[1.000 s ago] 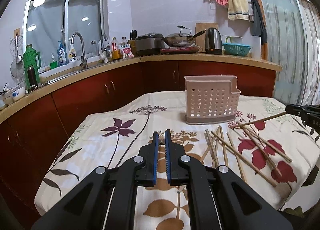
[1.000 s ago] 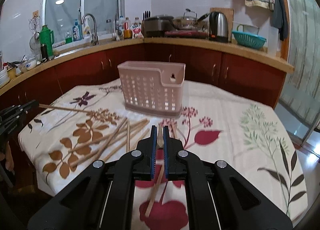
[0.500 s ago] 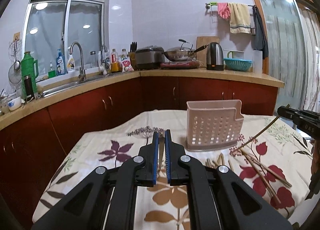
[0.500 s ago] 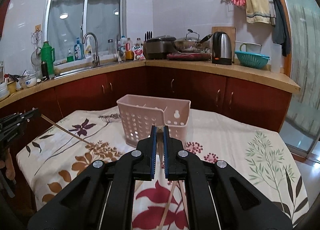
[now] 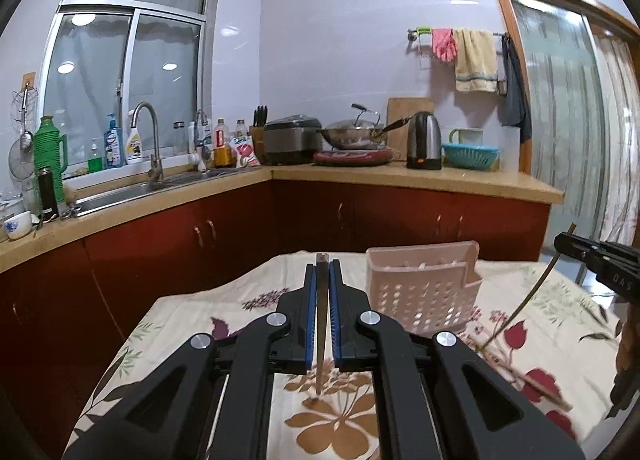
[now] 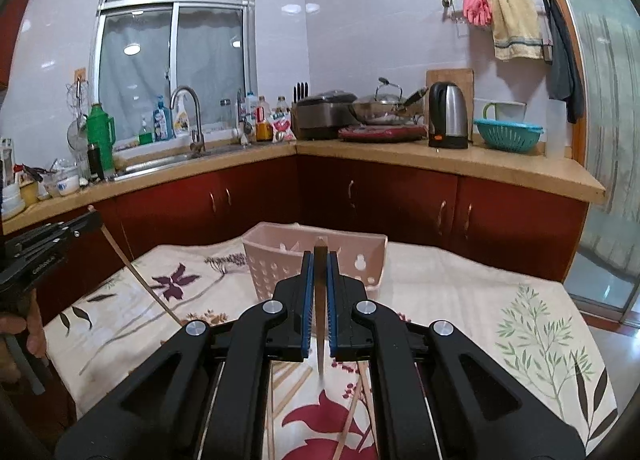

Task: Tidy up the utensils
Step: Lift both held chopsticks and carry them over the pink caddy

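My left gripper (image 5: 322, 272) is shut on a thin wooden chopstick (image 5: 320, 340) that stands nearly upright between the blue pads, above the flowered tablecloth (image 5: 200, 320). My right gripper (image 6: 320, 260) is shut on a second chopstick (image 6: 320, 348) in the same way. The pink perforated utensil basket (image 5: 420, 292) stands on the table ahead and to the right of the left gripper; in the right wrist view the basket (image 6: 276, 260) is straight ahead, partly behind the fingers. Several loose chopsticks (image 6: 292, 392) lie on the cloth below the right gripper.
A person's hand (image 6: 24, 336) holds the left gripper's handle at the left edge. Red cabinets (image 5: 180, 236) with a counter, sink and kettle (image 5: 424, 144) run behind the table. More loose chopsticks (image 5: 536, 384) lie right of the left gripper. A glass door (image 6: 608, 140) is on the right.
Both grippers have risen from the table, each lifting a chopstick off the cloth. The held chopsticks have swung from nearly flat to steeply tilted. The basket sits lower in both views.
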